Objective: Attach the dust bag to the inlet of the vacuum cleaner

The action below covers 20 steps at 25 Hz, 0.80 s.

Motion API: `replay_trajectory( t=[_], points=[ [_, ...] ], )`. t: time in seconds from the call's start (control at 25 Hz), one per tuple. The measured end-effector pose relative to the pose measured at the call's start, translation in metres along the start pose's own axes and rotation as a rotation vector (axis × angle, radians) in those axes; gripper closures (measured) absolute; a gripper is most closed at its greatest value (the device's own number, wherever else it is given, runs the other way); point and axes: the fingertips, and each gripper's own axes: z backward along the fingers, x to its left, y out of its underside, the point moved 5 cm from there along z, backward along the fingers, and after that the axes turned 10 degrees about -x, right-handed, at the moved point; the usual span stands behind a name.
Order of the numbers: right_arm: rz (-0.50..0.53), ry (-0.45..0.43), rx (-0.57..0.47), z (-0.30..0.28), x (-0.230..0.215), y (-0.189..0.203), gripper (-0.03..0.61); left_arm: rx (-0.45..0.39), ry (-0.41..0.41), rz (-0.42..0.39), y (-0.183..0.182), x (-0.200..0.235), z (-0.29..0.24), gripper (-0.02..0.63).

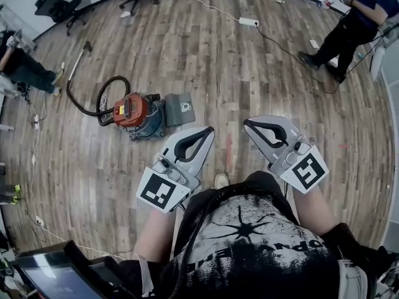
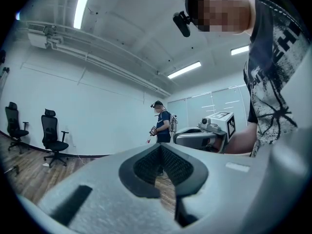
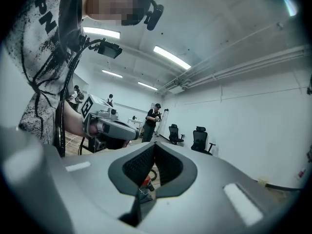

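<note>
Vacuum cleaner (image 1: 138,114) on floor, far left, lying on side, long axis left-right; hose (image 1: 84,101) looped at its left. Grey flat piece, likely dust bag (image 1: 180,109), at its right end, close against it. Left gripper (image 1: 209,130): jaws together, empty, nearer bag. Right gripper (image 1: 247,123): jaws together, empty, farther right.

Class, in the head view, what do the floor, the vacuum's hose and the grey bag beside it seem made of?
Floor: wood or wood-look laminate, matte; grain and plank seams show.
Hose: likely flexible plastic or rubber; black, lying in a loop.
Dust bag: perhaps paper or fabric; flat, dull grey.
</note>
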Motion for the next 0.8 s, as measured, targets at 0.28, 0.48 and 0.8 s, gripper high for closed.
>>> replay_trajectory(
  t=[0.28, 0.48, 0.8],
  points=[
    [0.002, -0.02, 0.028, -0.017, -0.003, 0.007, 0.571, 0.003, -0.027, 0.014, 0.007, 0.026, 0.005, 0.609],
    [-0.003, -0.054, 0.042, -0.037, -0.015, 0.013, 0.571, -0.007, -0.048, 0.017, 0.005, 0.045, 0.0, 0.609],
    [-0.028, -0.158, 0.045, -0.062, -0.077, 0.035, 0.572, 0.005, -0.14, 0.022, 0.021, 0.078, -0.042, 0.609]
  ],
)
